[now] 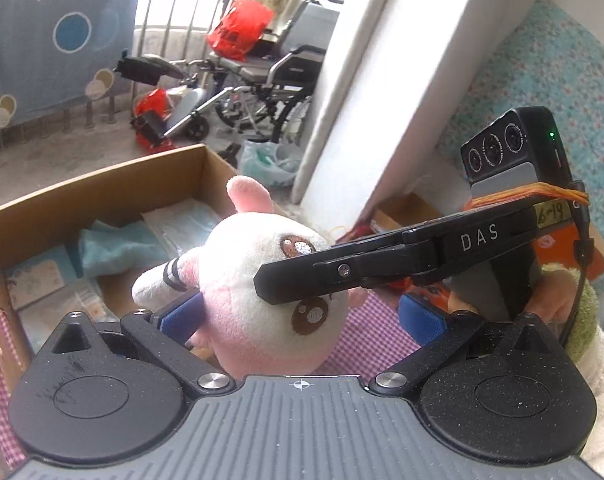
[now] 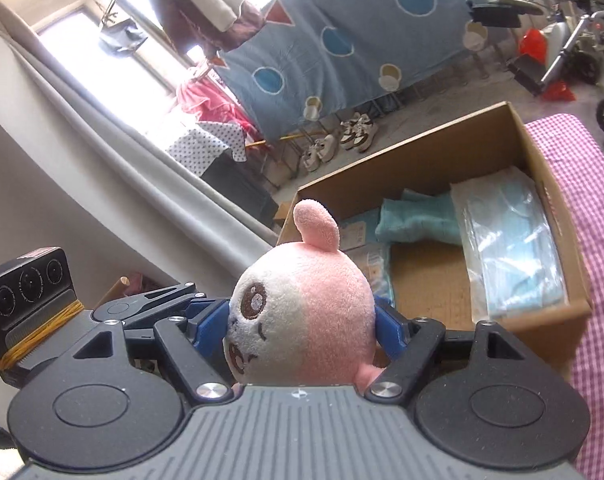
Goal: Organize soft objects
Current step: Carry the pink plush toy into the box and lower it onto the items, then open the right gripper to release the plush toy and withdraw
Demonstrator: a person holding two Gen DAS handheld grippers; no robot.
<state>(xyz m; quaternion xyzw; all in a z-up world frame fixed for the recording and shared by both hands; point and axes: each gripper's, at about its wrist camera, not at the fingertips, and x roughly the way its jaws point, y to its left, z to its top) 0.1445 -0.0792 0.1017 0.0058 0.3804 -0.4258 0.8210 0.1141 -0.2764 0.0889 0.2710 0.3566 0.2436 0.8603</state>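
Note:
A pink and white plush toy (image 2: 302,312) is held up in the air, with my right gripper (image 2: 300,328) shut on its head, one blue pad on each side. In the left wrist view the same plush toy (image 1: 262,292) sits between the wide-set blue pads of my left gripper (image 1: 302,316). Its left pad is by the toy's striped arm, and its right pad stands clear of the head. One black finger (image 1: 321,276) of the right gripper crosses the toy's face. Beyond the toy is an open cardboard box (image 2: 541,208).
The box (image 1: 102,184) holds a teal towel (image 2: 417,220), a packet of blue masks (image 2: 509,248) and flat packets. It rests on a pink checked cloth (image 2: 589,280). Further off are a blue patterned blanket (image 2: 341,40), shoes, a wheelchair (image 1: 262,80) and a white wall edge (image 1: 361,100).

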